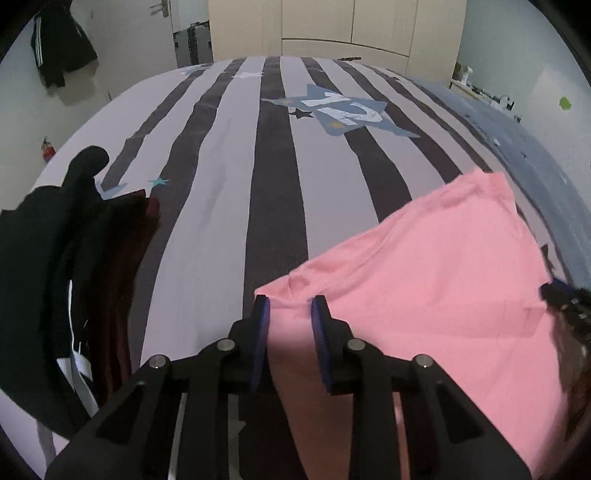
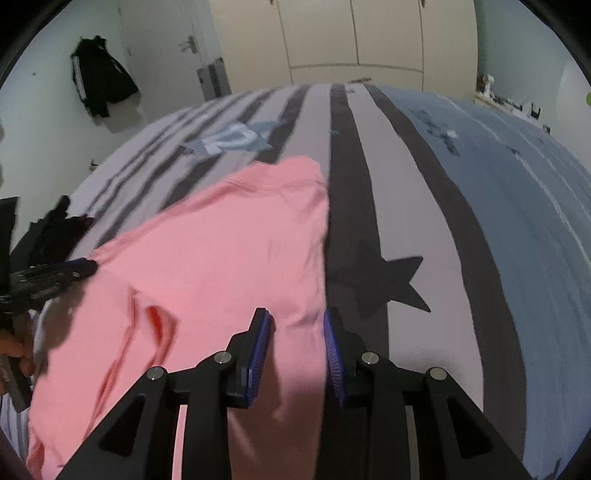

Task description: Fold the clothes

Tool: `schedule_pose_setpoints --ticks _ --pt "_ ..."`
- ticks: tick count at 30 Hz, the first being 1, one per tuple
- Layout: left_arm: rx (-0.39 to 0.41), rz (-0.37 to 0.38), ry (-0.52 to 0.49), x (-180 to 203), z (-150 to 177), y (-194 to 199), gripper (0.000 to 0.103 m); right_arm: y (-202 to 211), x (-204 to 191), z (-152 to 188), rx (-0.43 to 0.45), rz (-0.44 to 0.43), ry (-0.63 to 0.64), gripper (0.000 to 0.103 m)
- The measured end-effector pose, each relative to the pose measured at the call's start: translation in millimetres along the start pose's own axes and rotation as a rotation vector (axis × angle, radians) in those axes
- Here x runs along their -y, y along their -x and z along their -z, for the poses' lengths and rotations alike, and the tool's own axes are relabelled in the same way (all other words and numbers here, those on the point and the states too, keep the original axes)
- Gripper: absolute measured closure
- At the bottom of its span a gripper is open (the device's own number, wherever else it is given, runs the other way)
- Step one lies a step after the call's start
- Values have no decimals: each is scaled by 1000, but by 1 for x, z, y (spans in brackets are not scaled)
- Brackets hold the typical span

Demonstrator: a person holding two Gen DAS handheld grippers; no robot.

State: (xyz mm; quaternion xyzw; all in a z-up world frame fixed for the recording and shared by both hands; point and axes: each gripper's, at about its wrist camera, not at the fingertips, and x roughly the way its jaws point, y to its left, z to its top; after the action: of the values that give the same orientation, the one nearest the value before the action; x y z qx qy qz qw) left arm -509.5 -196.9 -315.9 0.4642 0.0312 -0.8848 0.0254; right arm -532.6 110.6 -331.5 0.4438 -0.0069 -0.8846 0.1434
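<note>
A pink garment (image 1: 424, 280) lies spread on the striped bed cover (image 1: 229, 177). My left gripper (image 1: 290, 306) is open, its blue-padded fingers (image 1: 263, 317) straddling the garment's near left edge. In the right wrist view the same pink garment (image 2: 221, 251) shows a red mark (image 2: 157, 321). My right gripper (image 2: 297, 321) is open over the garment's near right edge. Neither gripper pinches the cloth. The left gripper (image 2: 55, 275) shows at the left edge of the right wrist view, and the right gripper (image 1: 565, 299) shows at the right edge of the left wrist view.
A pile of dark black and maroon clothes (image 1: 74, 277) lies at the left of the bed. A blue cover (image 2: 517, 221) lies along the bed's right side. A wardrobe (image 1: 332, 26) stands beyond the bed. A black jacket (image 1: 59, 44) hangs on the wall.
</note>
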Motion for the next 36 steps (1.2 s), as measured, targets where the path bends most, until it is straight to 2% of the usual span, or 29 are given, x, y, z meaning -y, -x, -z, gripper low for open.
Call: schedule_pose_setpoints --ticks 4,6,10,13,16,19,22,25,27,31,35,36 --pt "67 71 -4 3 -12 18 81 0 3 -9 18 -7 1 74" --pt "77 83 -18 5 -19 18 81 -2 3 -15 27 -9 2 73" --pt "9 64 -26 0 -23 -9 81 -19 10 -29 22 17 0 72" --pt "-12 74 -11 -9 -21 -21 80 -34 22 -36 -5 28 -32 72" --pt "36 103 14 -12 -20 4 81 -27 28 -43 22 41 -56 72" --pt "88 154 3 -9 -5 43 81 -2 31 -40 74 21 -74 72" --pt "104 205 -13 -1 21 83 81 32 26 -21 93 -16 -50 72" --pt "78 242 -12 7 55 114 81 64 16 6 83 -54 -18 72" --pt "49 246 1 15 87 135 81 84 9 32 60 -72 8 72" --pt "15 247 17 26 128 161 81 120 -5 83 13 -93 37 72" --pt "-26 187 -9 30 153 151 80 130 -9 125 -53 -90 34 72" --pt "-62 139 -17 28 159 140 80 129 -8 133 -67 -86 29 72"
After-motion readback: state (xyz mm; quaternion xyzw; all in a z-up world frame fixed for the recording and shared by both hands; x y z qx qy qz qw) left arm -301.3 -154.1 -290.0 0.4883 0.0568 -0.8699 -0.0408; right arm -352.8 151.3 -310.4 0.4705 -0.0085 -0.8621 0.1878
